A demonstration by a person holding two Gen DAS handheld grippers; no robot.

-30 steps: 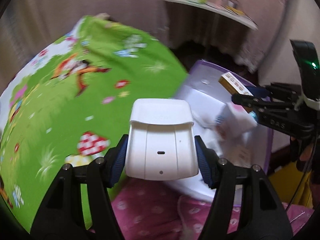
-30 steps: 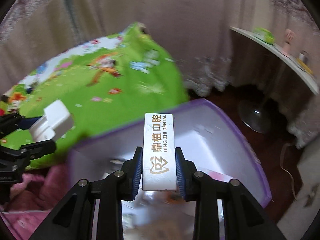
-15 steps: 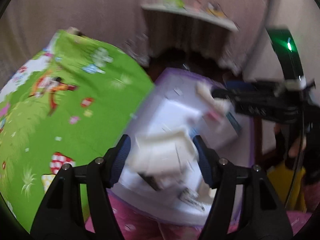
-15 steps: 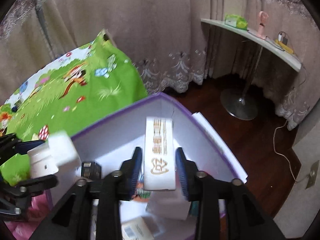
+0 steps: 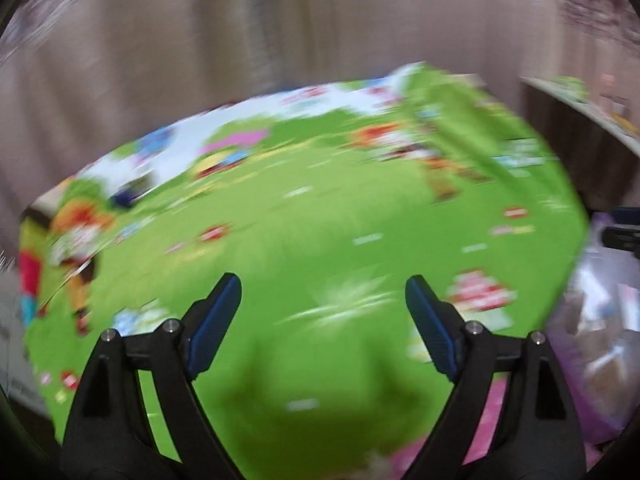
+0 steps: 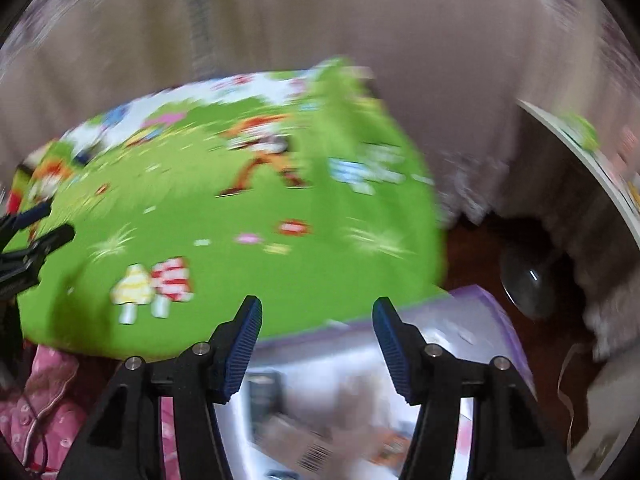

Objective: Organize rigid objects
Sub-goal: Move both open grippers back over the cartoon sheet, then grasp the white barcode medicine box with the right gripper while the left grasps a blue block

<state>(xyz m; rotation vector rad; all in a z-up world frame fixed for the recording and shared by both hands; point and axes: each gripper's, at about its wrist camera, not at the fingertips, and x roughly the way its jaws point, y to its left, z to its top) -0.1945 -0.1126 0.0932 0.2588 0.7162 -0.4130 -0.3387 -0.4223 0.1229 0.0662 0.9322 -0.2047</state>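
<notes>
1. Left gripper (image 5: 323,308) opening, jaws wide apart, nothing between them; only green cartoon blanket (image 5: 320,248) visible past the blue pads.
2. Right gripper (image 6: 317,334) also opening, jaws apart and empty, poised over the near edge of the purple-rimmed bin (image 6: 492,308).
3. Bin sitting just beside the blanket's edge, down at the right; seen in the left wrist view only as a pale blurred shape at the far right.
4. Inside the bin, under the right gripper: several small boxes and packets (image 6: 316,440), one with a barcode, one dark; too smeared to name individually.
5. Judged from this: both grippers unloaded, so at least a share of the sorting looks done, with items already resting in the bin.
6. No loose items made out on the blanket in either view, though blur hides small things; cannot tell whether more remain to collect.
7. Pink patterned cloth (image 6: 52,408) lying at the lower left, below the blanket; soft, so probably no part of this task.
8. Remaining, as a guess: looking for further hard items outside the frame, fetching them, dropping them in the bin.
</notes>
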